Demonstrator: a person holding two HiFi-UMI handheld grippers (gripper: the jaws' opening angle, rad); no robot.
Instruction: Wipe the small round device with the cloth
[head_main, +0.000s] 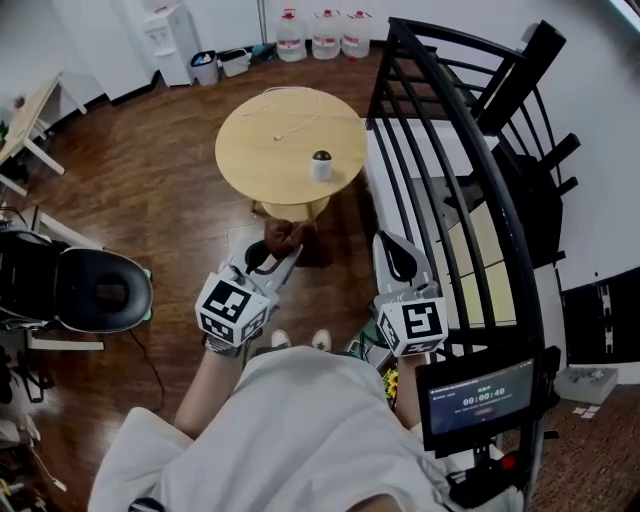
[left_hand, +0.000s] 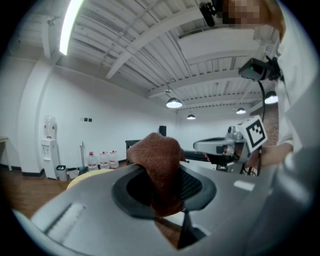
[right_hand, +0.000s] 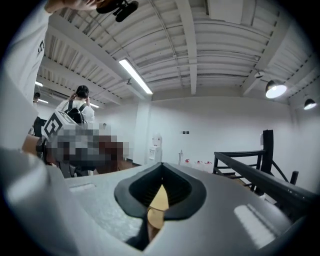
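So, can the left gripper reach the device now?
Probably not yet: the left gripper, shut on the cloth, is short of the table, and the device stands further in. Nothing blocks the way.

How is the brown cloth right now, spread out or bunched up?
Bunched up: the brown fuzzy cloth is a crumpled wad pinched in the left tongs.

Looking steeply down from the head, and level from close behind each jaw pair, all sharing the far water dispenser (head_main: 166, 40).
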